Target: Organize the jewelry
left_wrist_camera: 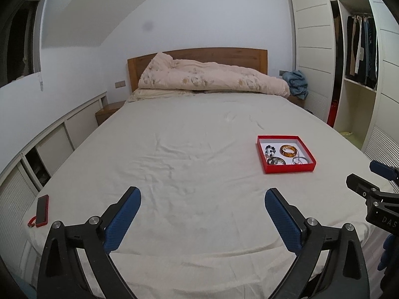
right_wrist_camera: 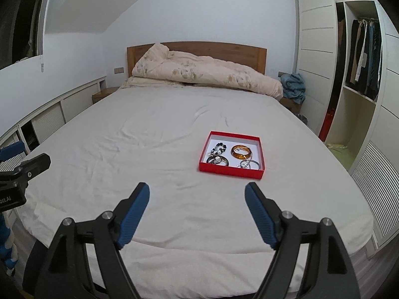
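A shallow red box (left_wrist_camera: 289, 168) (right_wrist_camera: 230, 170) with a white floor lies on the bed's white sheet. It holds an amber bangle (left_wrist_camera: 288, 150) (right_wrist_camera: 240, 152), a black-and-white bead bracelet (left_wrist_camera: 270, 150) (right_wrist_camera: 217, 148), a dark bracelet (left_wrist_camera: 276, 161) (right_wrist_camera: 217, 160) and silver rings (left_wrist_camera: 300, 160) (right_wrist_camera: 248, 165). My left gripper (left_wrist_camera: 202, 194) is open and empty over the near sheet, left of the box. My right gripper (right_wrist_camera: 197, 190) is open and empty, just in front of the box. Each gripper shows at the edge of the other's view.
A red-cased phone (left_wrist_camera: 42, 210) lies near the bed's left edge. A folded floral duvet (left_wrist_camera: 212, 78) lies by the wooden headboard (left_wrist_camera: 199, 54). An open wardrobe (left_wrist_camera: 359, 57) with hanging clothes stands at the right. Low cabinets (left_wrist_camera: 49, 147) run along the left wall.
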